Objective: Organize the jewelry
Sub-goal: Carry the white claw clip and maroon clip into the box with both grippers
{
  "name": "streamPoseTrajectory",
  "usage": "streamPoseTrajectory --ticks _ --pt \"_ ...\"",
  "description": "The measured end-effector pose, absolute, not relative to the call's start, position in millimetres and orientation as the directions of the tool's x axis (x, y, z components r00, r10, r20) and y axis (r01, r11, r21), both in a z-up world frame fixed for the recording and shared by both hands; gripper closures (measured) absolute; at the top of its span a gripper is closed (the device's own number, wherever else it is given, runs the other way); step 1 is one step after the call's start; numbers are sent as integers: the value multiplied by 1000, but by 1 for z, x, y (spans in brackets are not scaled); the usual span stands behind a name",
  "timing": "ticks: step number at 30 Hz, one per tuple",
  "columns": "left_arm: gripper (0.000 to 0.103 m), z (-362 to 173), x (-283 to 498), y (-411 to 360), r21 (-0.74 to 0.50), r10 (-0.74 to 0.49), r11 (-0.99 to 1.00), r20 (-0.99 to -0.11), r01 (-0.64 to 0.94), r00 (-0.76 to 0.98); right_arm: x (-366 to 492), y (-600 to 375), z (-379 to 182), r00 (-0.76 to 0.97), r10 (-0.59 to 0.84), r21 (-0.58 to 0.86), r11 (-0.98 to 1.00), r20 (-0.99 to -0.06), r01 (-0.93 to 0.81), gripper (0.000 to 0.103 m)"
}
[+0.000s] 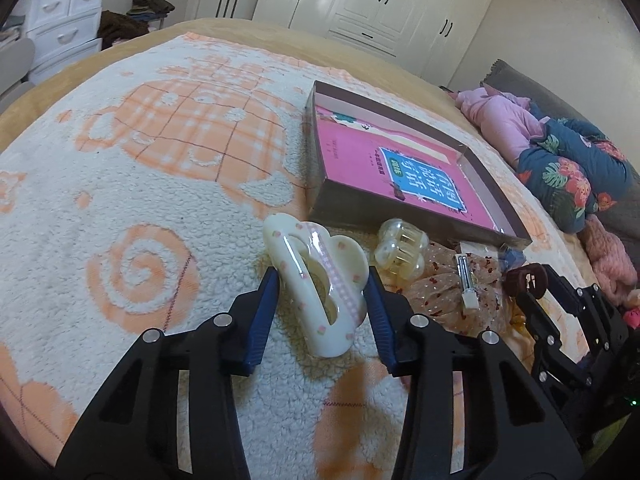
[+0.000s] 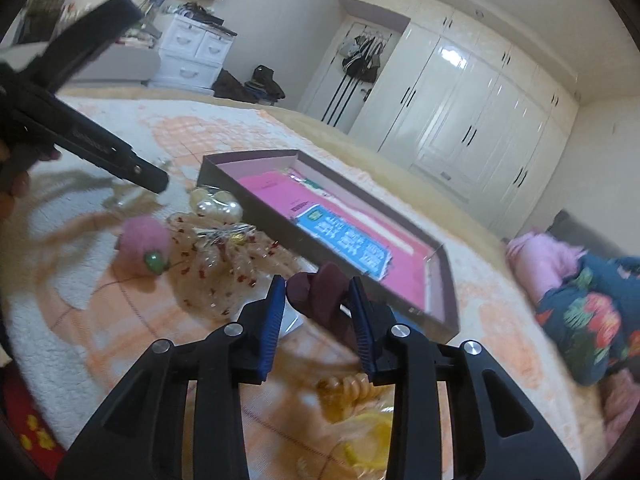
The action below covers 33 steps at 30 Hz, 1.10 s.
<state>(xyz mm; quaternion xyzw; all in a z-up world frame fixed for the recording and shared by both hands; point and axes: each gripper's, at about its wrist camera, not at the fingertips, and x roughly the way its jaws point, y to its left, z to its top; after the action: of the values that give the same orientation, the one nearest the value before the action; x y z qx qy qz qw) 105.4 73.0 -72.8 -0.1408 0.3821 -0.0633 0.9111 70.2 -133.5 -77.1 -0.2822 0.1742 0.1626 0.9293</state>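
Note:
My left gripper (image 1: 323, 280) is shut on a cream hair claw clip (image 1: 316, 284) with pink dots, held just above the blanket. My right gripper (image 2: 318, 286) is shut on a dark maroon hair clip (image 2: 324, 296); it also shows in the left wrist view (image 1: 526, 280). A shallow brown box (image 1: 500, 196) with a pink book (image 1: 400, 168) inside lies beyond. A pearl claw clip (image 1: 402, 250), sheer dotted scrunchies (image 1: 444, 292) and a small hairpin card (image 1: 466, 280) lie in front of the box.
A pink felt ball clip (image 2: 144, 244), a yellow coil hair tie (image 2: 348, 390) and yellow items (image 2: 368, 444) lie on the orange-and-white blanket (image 1: 120, 200). Pink and floral bedding (image 1: 560, 160) is piled at right. Wardrobes and a white drawer unit (image 1: 64, 20) stand behind.

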Motion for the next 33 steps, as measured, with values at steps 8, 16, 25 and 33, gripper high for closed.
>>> streamPoseTrajectory --ticks 8,16,25,33 --pt "70 -67 105 69 -289 -223 957 -665 30 713 95 -149 -74 900 122 -466 821 -418 -328 91" --pt "70 -53 105 64 -286 -236 956 -628 63 742 112 -181 -51 884 184 -321 884 -429 -340 95" --pt "70 -32 124 52 -290 -264 951 -590 105 763 113 -200 -25 880 254 -197 915 -401 -353 95" --pt "70 -21 149 36 -282 -282 949 -570 140 772 130 -218 -1 898 240 -156 937 -369 -314 95"
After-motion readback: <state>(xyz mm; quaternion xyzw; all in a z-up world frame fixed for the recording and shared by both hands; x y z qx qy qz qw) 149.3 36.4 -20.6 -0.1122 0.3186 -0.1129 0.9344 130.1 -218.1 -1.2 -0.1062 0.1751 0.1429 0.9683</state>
